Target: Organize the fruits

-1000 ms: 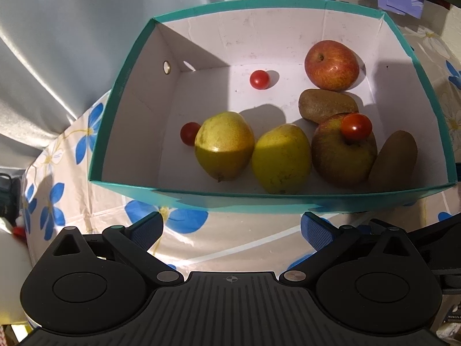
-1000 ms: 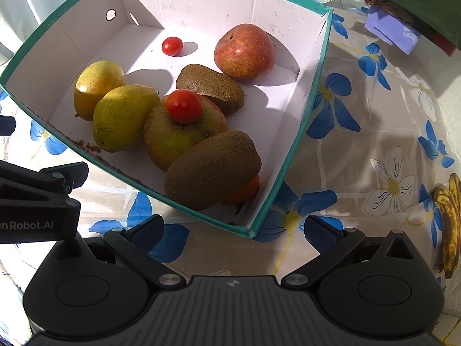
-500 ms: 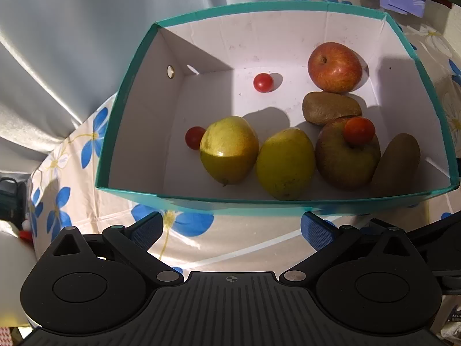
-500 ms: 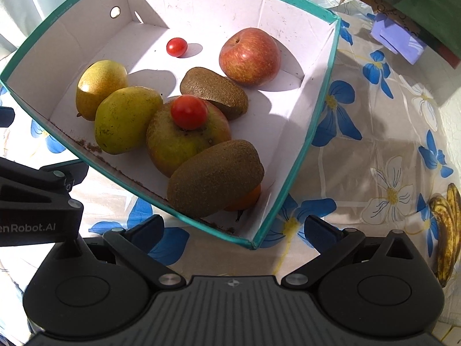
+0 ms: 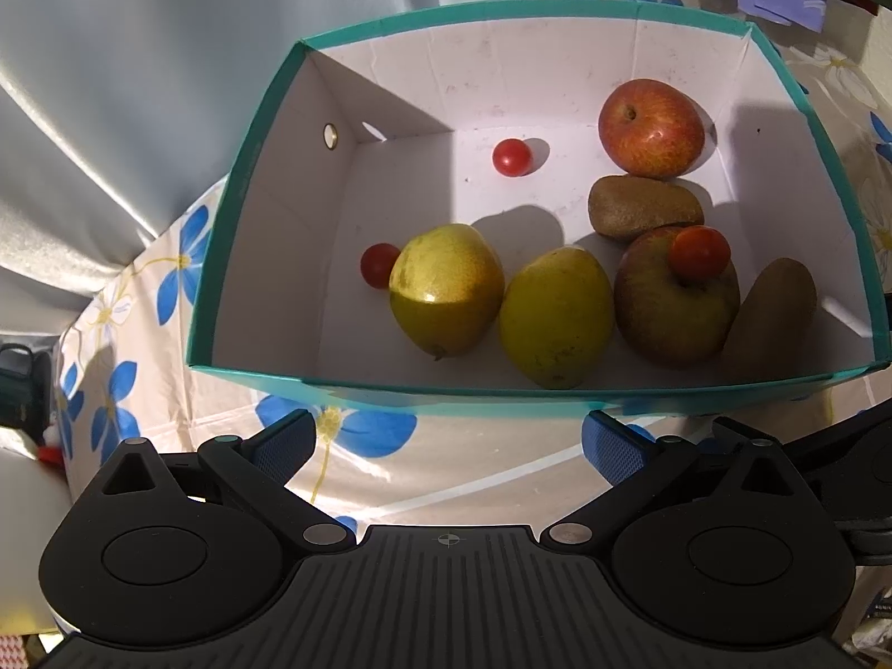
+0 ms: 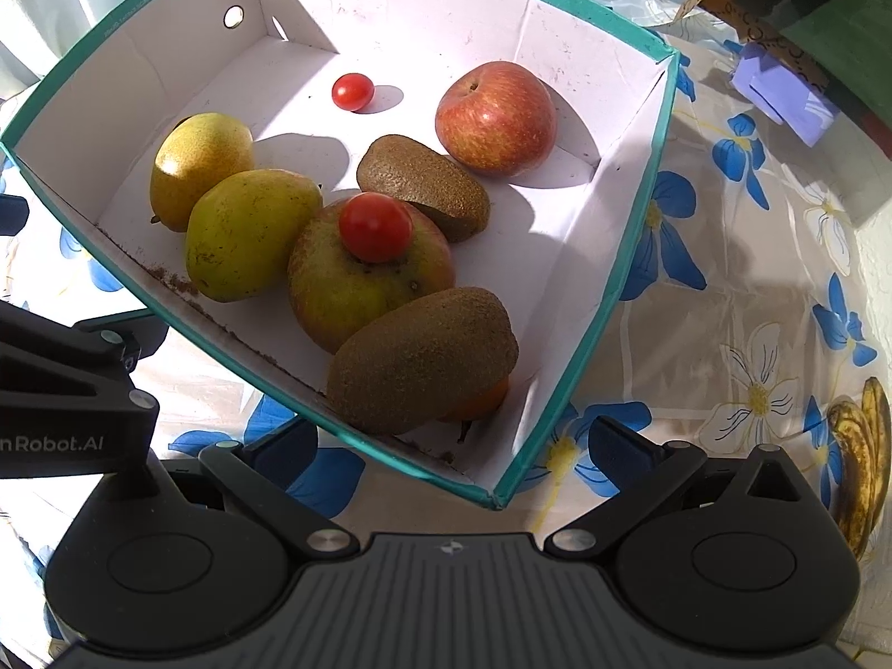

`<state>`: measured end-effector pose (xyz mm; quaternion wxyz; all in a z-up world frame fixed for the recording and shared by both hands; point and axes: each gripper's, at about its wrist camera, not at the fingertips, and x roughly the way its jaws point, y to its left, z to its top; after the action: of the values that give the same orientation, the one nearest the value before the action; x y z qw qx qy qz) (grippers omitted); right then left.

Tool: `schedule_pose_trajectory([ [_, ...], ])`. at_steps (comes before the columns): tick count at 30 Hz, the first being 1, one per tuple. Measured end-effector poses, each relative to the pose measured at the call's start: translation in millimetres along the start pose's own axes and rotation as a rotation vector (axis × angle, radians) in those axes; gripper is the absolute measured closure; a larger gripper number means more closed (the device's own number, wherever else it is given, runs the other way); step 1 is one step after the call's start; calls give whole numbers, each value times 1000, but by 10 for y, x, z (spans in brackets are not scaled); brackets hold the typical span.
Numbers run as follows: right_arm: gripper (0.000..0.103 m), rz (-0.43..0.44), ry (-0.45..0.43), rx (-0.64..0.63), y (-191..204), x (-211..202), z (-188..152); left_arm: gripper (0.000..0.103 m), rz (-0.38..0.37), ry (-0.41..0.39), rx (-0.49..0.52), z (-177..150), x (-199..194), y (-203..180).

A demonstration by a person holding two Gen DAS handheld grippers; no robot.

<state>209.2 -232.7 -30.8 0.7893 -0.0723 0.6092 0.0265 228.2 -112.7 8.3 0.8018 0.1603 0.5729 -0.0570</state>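
A teal-rimmed white box [image 5: 267,128] [image 6: 641,256] holds two yellow pears [image 5: 446,290] [image 6: 248,234], a red apple [image 5: 649,128] [image 6: 496,117], a greenish apple [image 5: 674,306] [image 6: 357,284] with a cherry tomato [image 5: 699,251] [image 6: 374,226] on top, two kiwis [image 5: 641,206] [image 6: 421,359], and loose tomatoes [image 5: 511,156] [image 6: 352,91]. An orange fruit [image 6: 479,398] peeks from under the near kiwi. My left gripper [image 5: 449,443] and right gripper [image 6: 454,449] are open and empty, just outside the box's near wall.
The box stands on a tablecloth [image 5: 390,474] with blue flowers. A spotted banana [image 6: 861,457] lies at the right edge. A purple item [image 6: 780,95] and dark clutter sit at the back right. A pale curtain [image 5: 139,83] hangs on the left.
Both grippers have drawn back a little from the box and shifted slightly left, so the box sits further right and lower. The fruits have not moved.
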Motion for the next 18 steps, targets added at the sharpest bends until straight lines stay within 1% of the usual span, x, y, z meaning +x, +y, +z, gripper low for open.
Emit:
schedule_pose_trajectory([
  [18, 0, 2, 4, -13, 52, 21, 7, 0, 7, -11, 25, -11, -5, -11],
])
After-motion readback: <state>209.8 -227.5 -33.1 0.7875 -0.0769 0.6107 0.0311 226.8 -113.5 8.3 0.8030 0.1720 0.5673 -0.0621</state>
